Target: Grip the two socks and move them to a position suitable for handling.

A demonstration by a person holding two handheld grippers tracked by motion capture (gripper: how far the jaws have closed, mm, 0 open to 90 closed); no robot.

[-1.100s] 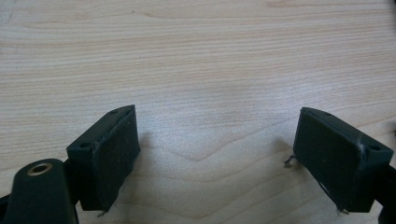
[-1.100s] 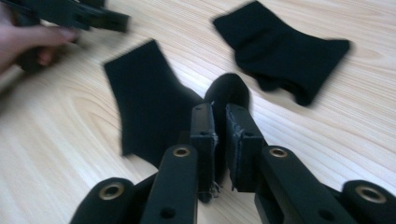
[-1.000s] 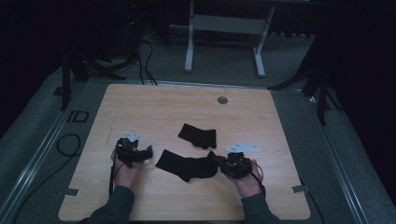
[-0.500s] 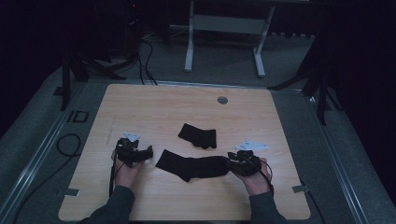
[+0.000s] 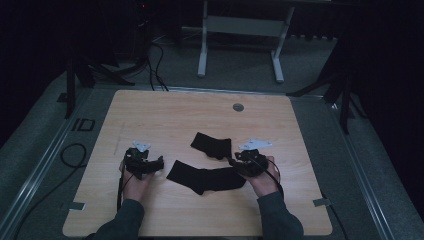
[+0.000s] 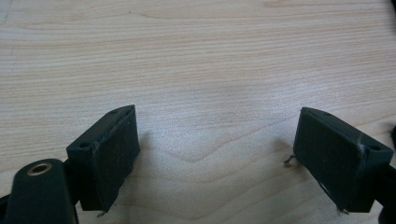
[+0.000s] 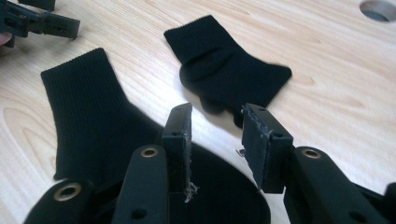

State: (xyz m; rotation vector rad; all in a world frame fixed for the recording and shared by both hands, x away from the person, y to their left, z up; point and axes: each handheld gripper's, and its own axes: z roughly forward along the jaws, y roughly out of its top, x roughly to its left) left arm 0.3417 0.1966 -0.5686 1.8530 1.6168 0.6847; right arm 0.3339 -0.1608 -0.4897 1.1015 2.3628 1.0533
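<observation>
Two black socks are lying on the wooden counter [image 5: 150, 115]. The long sock [image 5: 205, 176] is lying flat in the lower middle of the high view, stretching from left to right. The folded sock [image 5: 212, 145] is sitting just above it, near the middle of the frame, and the two are close together (whether they are touching is hard to tell from above).

The right gripper [image 5: 246, 164] is sitting at the right end of the long sock, held by a hand [image 5: 264, 184] coming in from the bottom edge. In the right gripper view its fingers [image 7: 180, 133] are standing a little apart and have just been opening. Nothing is pinched between them; the long sock [image 7: 88, 112] is lying under them at the lower left, and the folded sock [image 7: 229, 79] is resting just past them in the upper middle.

The left gripper [image 5: 145, 164] is waiting at the lower left of the high view, just left of the long sock. Its fingers [image 6: 114, 156] are spread wide over bare wood, holding nothing.

A small round hole [image 5: 238, 107] is showing in the upper part of the counter.
</observation>
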